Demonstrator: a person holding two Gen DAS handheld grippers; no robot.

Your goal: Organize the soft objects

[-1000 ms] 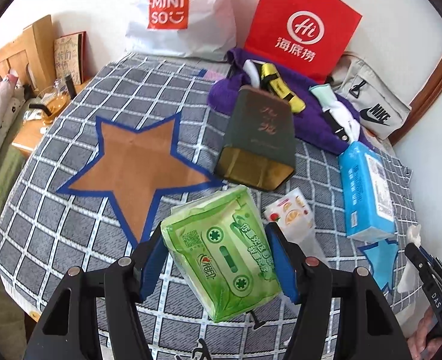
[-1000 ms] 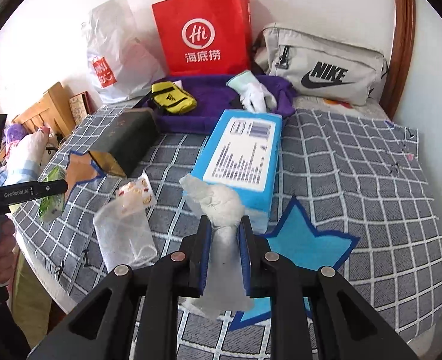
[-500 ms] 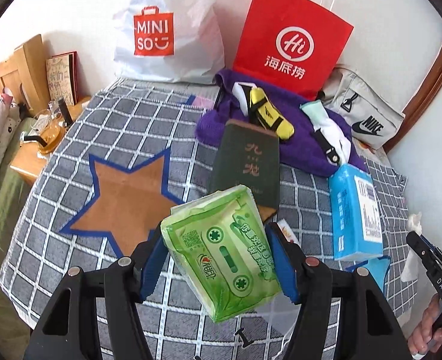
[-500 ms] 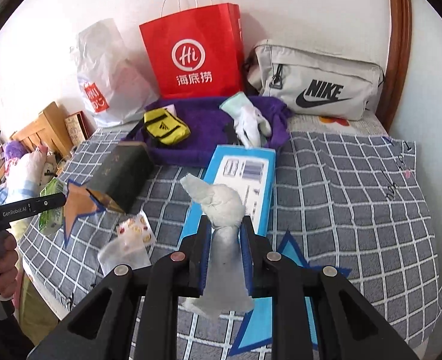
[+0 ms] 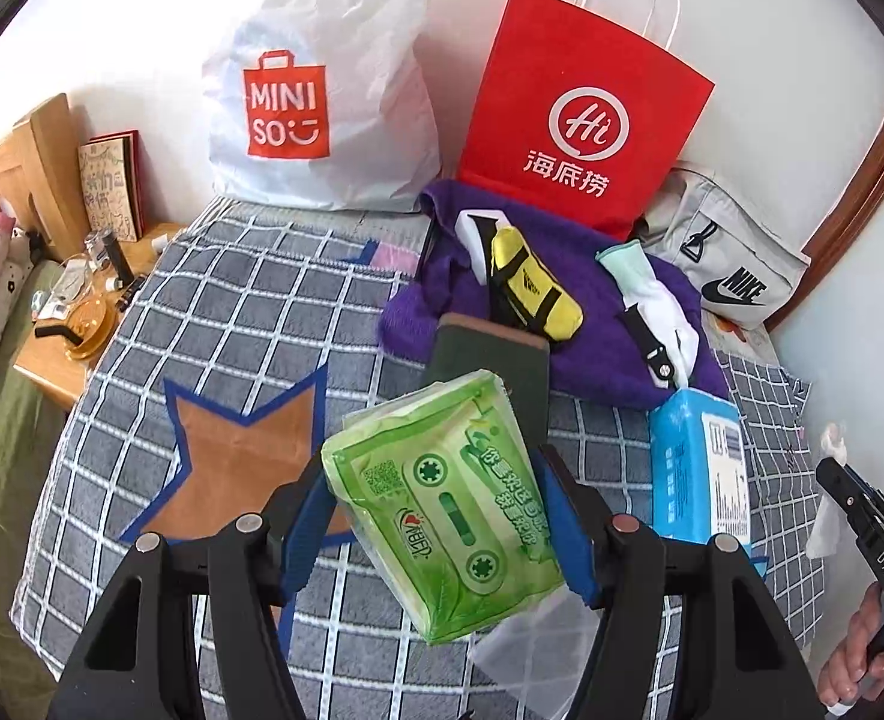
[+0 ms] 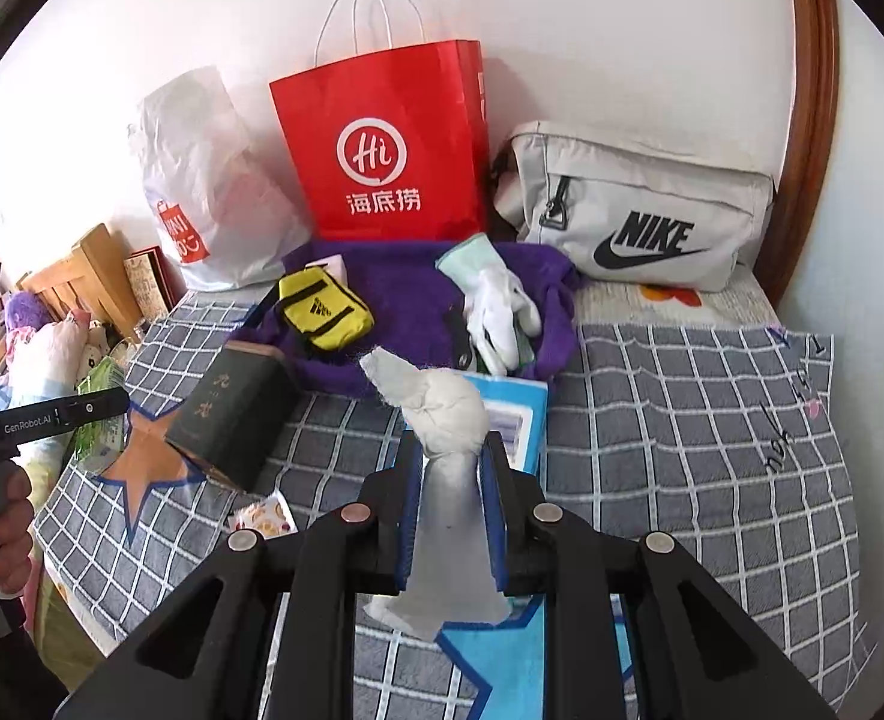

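While both hands have risen above the bed (image 6: 712,420), the left tool (image 5: 442,516) keeps its half-open grip on the green tissue pack (image 5: 448,510), and the right tool (image 6: 451,504) stays nearly closed on the white cloth bundle (image 6: 448,420); both are ready to carry.

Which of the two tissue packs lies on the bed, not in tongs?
The blue tissue pack; the green tissue pack is gripped by the left tongs.

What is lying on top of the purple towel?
On the purple towel lie a yellow pouch, a white glove and a black clip strap. Whatever is under them stays hidden.
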